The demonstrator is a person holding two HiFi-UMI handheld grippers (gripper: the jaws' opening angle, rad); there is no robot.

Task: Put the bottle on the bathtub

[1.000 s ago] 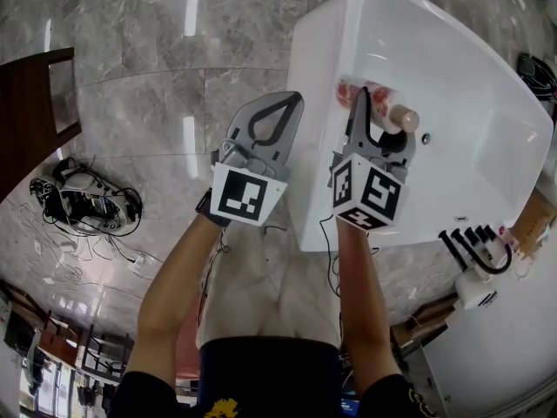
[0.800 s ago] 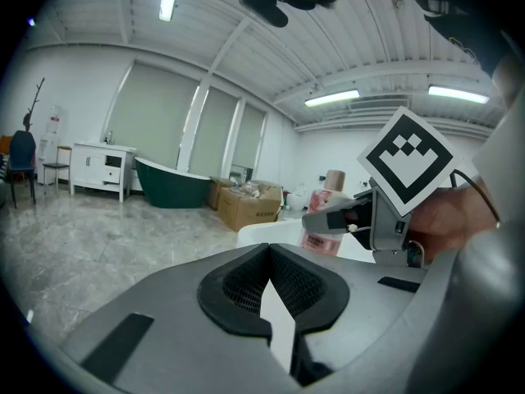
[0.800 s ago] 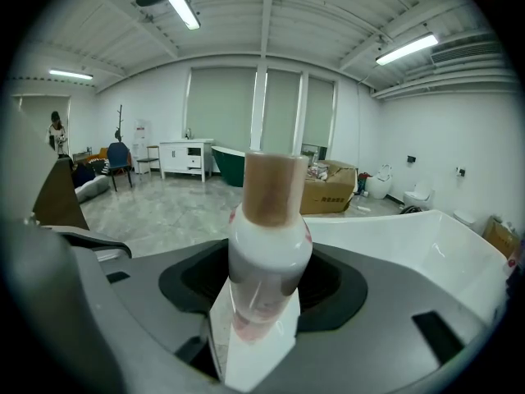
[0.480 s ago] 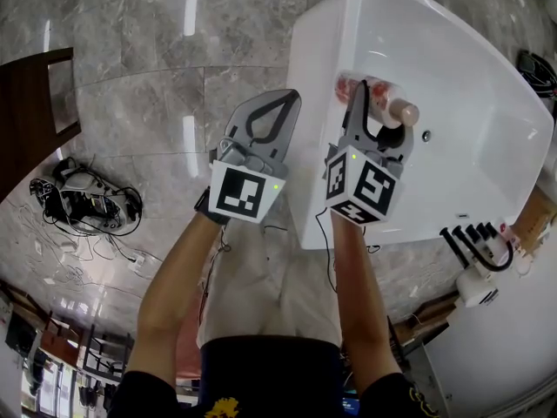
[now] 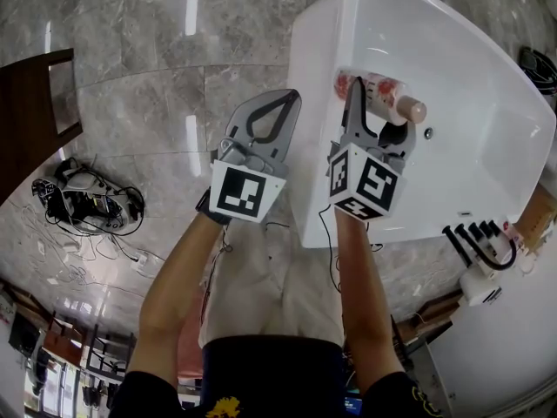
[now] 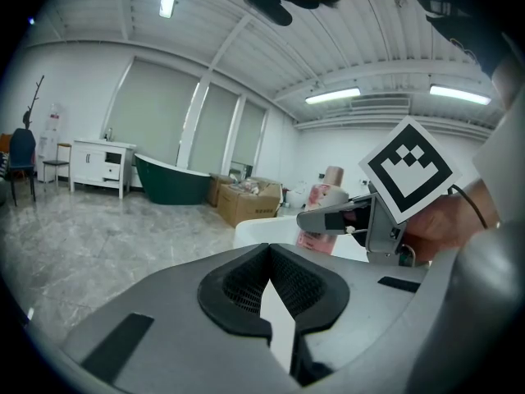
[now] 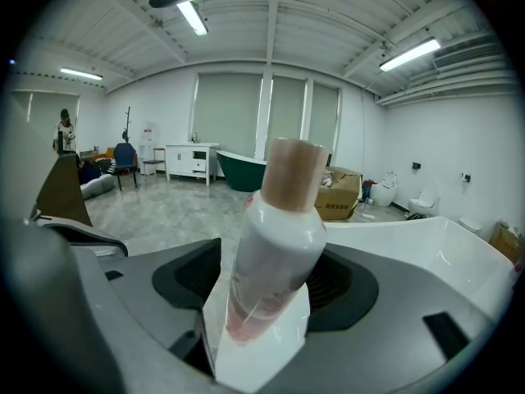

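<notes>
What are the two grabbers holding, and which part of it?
The right gripper pinches the bottle around its body, not its cap. The left gripper holds nothing.

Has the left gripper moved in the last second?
No. The left gripper sits shut over the floor, its tips at the same spot just left of the bathtub rim as in the earlier pictures.

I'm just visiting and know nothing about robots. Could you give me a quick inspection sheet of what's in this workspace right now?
Surface: white bathtub, rim bare; grey marble floor beside it.
Job's things: pink-and-white bottle, held over the near rim.
Clutter: nothing seen on the bathtub.
Grippers: right gripper shut on the bottle; left gripper shut, empty, over the floor.
Cables: tangled bundle on the floor, left.
Surroundings: dark wooden furniture, black tap fittings, green tub far off.
</notes>
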